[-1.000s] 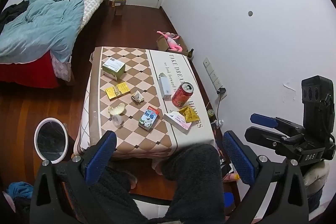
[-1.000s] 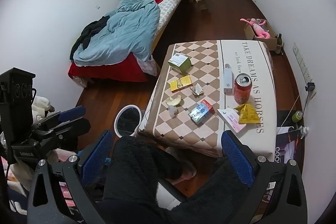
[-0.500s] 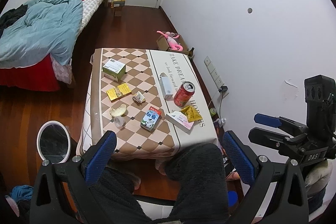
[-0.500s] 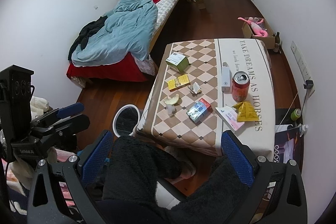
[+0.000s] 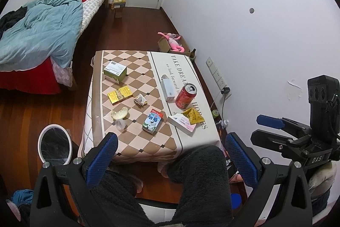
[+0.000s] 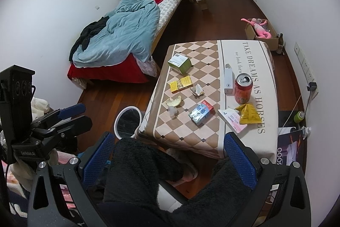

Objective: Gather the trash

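Little has changed over the last second: both views are only shifted slightly, so collection is judged not yet begun. The left gripper (image 5: 170, 159) and right gripper (image 6: 167, 160) are held wide open and empty, well short of the surface (image 5: 131, 142). The can (image 5: 186, 96), milk carton (image 5: 152, 120), yellow wrapper (image 5: 193, 116) and other trash are left untouched there, with the bin (image 5: 54, 144) on the floor beside it.

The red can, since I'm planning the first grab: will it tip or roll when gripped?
The red can stands upright with its tab opened, so it may be nearly empty and light, and a nudge could tip it. Once on its side the round body would likely roll. Thin walls may dent under a hard squeeze.
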Motion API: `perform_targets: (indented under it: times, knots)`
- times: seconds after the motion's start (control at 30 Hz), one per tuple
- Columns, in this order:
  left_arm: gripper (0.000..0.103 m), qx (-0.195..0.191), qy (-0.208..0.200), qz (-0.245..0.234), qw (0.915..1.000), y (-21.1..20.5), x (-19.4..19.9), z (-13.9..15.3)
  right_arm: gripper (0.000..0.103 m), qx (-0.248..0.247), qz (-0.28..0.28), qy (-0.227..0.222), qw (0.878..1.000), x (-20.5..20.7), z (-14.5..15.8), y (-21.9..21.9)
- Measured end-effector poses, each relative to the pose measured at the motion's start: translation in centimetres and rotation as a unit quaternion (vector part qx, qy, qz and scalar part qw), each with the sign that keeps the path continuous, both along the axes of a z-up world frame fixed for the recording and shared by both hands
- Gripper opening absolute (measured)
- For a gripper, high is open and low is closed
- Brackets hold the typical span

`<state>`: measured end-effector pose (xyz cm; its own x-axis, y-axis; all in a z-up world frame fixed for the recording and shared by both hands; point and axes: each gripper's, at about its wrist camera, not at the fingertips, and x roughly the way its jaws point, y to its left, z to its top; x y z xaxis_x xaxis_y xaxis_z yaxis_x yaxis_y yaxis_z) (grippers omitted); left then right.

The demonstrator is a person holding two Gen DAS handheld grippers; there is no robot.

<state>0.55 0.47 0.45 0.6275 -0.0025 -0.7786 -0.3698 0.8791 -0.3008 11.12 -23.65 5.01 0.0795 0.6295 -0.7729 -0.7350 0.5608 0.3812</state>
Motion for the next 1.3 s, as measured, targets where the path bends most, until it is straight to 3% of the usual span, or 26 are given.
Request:
perform_targets:
  times: [1.3]
  knots:
    - [0.103, 0.003, -0.004, -0.002, 1.0, -0.17, 0.33, 0.86, 0.103, 0.002, 0.002, -0.002, 1.0, -0.09, 0.5, -0.06]
